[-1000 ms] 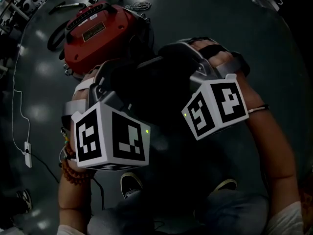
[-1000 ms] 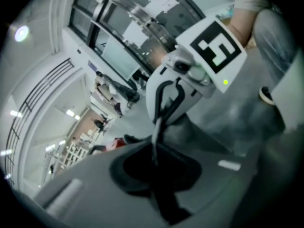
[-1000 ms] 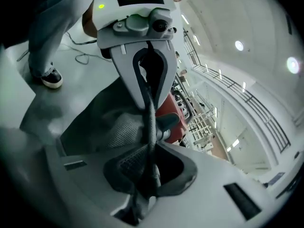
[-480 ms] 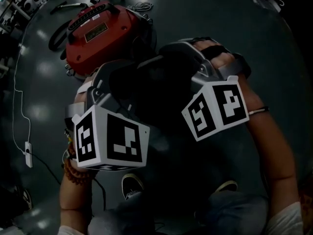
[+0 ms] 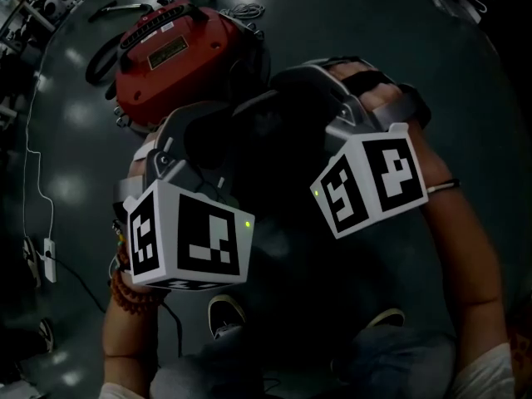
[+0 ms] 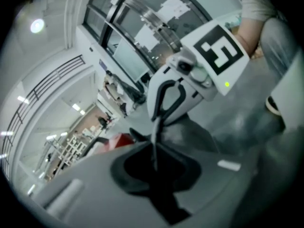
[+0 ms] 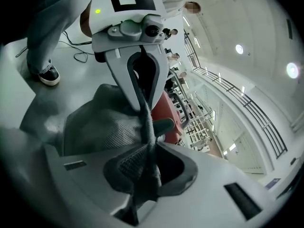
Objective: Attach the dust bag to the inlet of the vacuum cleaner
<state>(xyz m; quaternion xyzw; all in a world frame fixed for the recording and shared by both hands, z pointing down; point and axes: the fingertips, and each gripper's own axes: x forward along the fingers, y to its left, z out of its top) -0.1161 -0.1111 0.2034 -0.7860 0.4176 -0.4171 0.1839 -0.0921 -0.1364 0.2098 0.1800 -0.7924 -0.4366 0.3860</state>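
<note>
I have the dust bag (image 5: pixel 278 131) pinched from both sides, and it hangs dark and floppy between my two tools, just in front of the red vacuum cleaner (image 5: pixel 170 61) on the floor (image 5: pixel 349 23). My left gripper (image 6: pixel 154 158) is squeezed tight on a thin edge of the bag, so thin it looks like a line between the jaws. My right gripper (image 7: pixel 147 160) is clamped on a thicker fold of the bag's netted cloth, and the cloth bunches up in the gap. From the head view the bag covers the near side of the vacuum cleaner, so I cannot tell if the two are touching. Not much has changed since a second ago. Both grips are the same as before. The marker cube on my left tool has rolled a little, so its faces sit at a new slant. The vacuum cleaner sits a bit higher and more to the right in the picture than it did. At the left edge, a dark shoe (image 5: pixel 30 260) has come up beside the white plug block (image 5: pixel 48 261) on its thin cable.
</note>
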